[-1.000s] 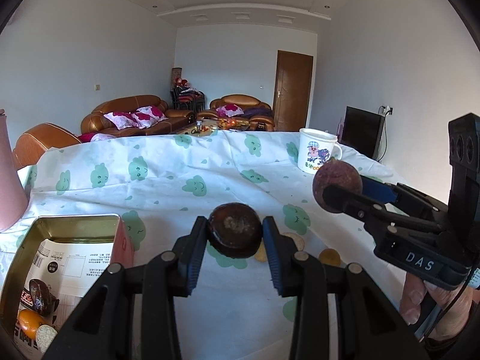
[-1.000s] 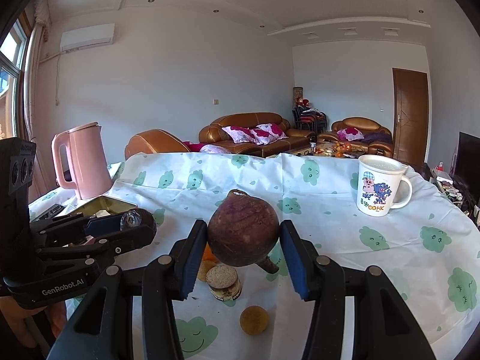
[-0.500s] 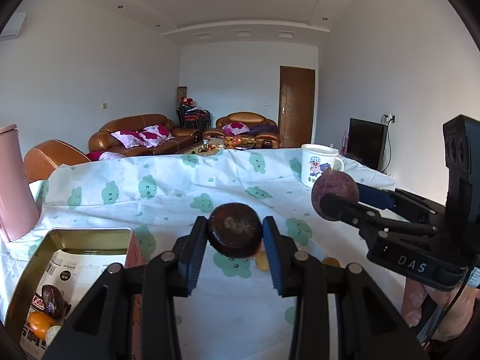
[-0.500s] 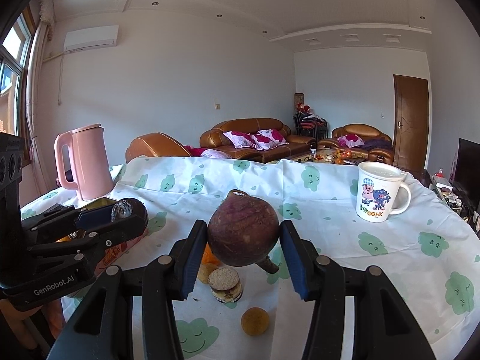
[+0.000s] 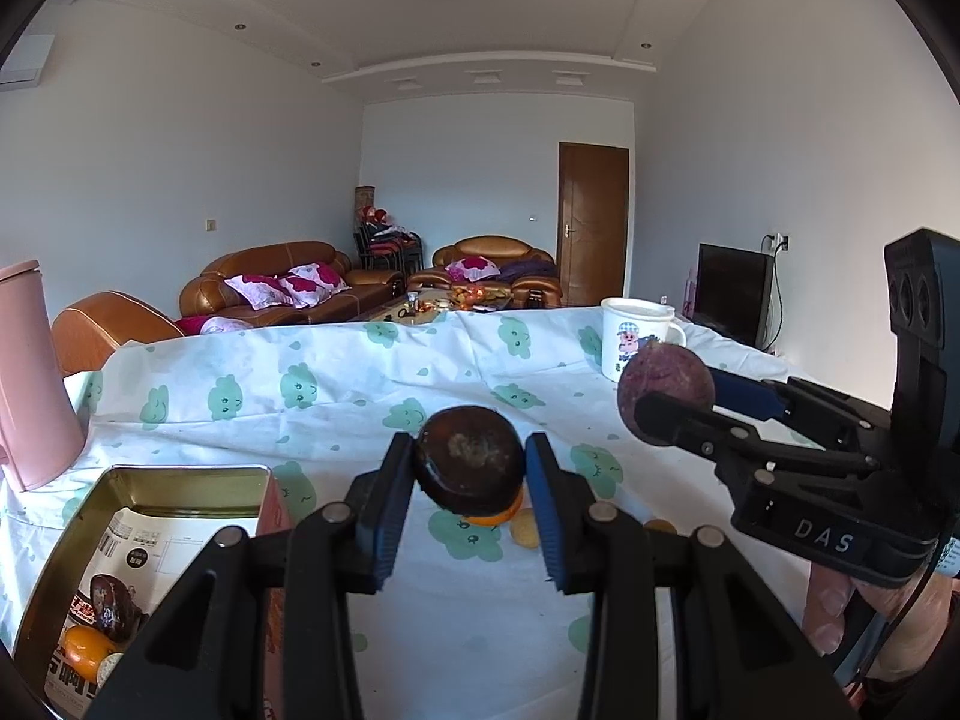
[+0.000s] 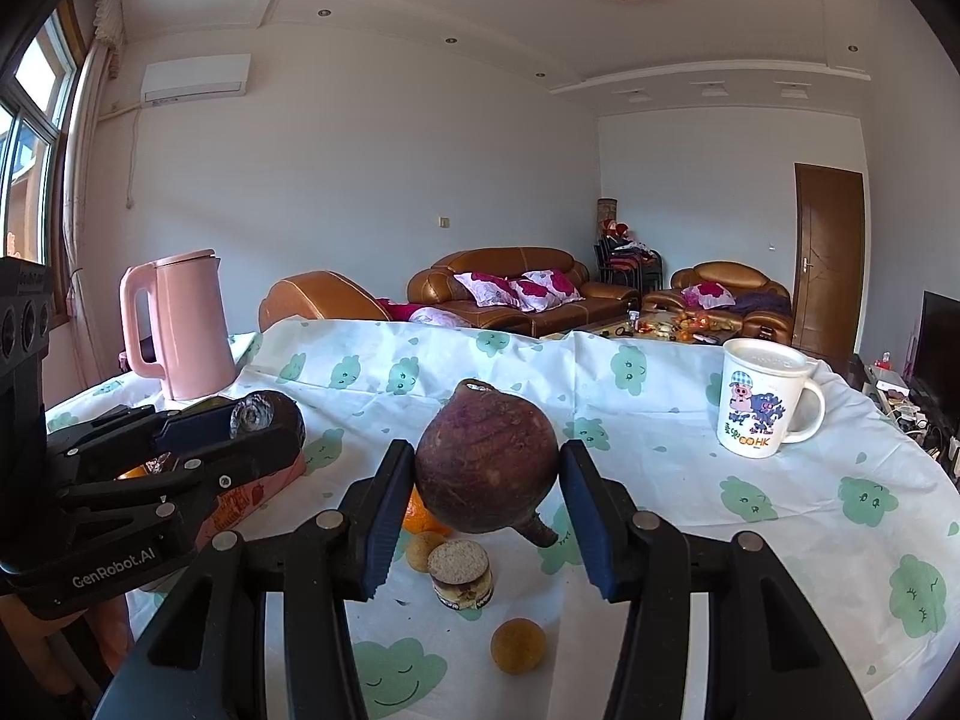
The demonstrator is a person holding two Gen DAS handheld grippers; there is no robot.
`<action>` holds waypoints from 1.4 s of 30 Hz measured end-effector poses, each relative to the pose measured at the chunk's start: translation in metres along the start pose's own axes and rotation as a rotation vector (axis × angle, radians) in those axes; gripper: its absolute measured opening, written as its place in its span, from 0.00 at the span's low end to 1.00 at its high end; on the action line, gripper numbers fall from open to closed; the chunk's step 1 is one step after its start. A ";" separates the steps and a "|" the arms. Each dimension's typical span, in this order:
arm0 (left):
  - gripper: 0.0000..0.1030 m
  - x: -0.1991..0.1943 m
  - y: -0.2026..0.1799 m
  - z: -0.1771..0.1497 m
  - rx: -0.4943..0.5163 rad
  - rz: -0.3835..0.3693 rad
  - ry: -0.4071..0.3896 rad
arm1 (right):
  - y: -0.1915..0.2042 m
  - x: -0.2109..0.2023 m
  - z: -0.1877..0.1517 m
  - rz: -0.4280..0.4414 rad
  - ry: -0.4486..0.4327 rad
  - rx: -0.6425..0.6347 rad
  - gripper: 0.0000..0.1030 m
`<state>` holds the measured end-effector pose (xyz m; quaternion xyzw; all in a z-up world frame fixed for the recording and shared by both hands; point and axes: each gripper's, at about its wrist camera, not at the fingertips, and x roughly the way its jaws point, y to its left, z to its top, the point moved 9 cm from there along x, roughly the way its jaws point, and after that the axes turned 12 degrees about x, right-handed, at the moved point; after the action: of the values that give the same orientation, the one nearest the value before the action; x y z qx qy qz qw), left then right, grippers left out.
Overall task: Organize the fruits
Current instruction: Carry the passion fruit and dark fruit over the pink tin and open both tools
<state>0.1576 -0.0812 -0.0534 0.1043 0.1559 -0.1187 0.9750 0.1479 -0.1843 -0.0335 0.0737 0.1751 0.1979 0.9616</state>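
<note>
My left gripper [image 5: 471, 474] is shut on a dark brown round fruit [image 5: 470, 459], held above the table. It also shows in the right wrist view [image 6: 264, 420]. My right gripper [image 6: 486, 492] is shut on a large purple-brown root-like fruit [image 6: 486, 471], seen too in the left wrist view [image 5: 665, 381]. An open metal tin [image 5: 150, 480] at lower left holds a dark fruit, an orange and a paper. On the cloth below lie an orange [image 6: 423, 522], a small tan fruit [image 6: 518, 645] and a small jar [image 6: 461, 573].
A pink kettle [image 6: 180, 330] stands at the back left. A white cartoon mug [image 6: 759, 405] stands at the right. The table carries a white cloth with green prints [image 6: 660, 480]. Sofas and a door are far behind.
Both grippers have risen and tilted up a little with their fruits still held; more ceiling shows. The objects on the table have not moved.
</note>
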 end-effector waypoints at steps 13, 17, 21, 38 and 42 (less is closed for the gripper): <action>0.38 -0.011 0.031 -0.010 -0.049 0.033 0.023 | 0.038 0.015 -0.009 0.081 0.078 -0.022 0.50; 0.38 -0.020 0.067 -0.019 -0.099 0.078 0.049 | 0.076 0.024 -0.009 0.144 0.102 -0.063 0.50; 0.38 -0.030 0.103 -0.029 -0.146 0.122 0.074 | 0.116 0.036 -0.009 0.209 0.127 -0.107 0.50; 0.38 -0.028 0.177 -0.071 -0.225 0.205 0.222 | 0.206 0.090 -0.051 0.303 0.293 -0.233 0.51; 0.38 -0.025 0.178 -0.077 -0.226 0.204 0.242 | 0.210 0.101 -0.060 0.287 0.323 -0.253 0.51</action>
<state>0.1598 0.1113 -0.0868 0.0231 0.2731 0.0124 0.9616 0.1380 0.0526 -0.0754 -0.0555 0.2883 0.3621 0.8847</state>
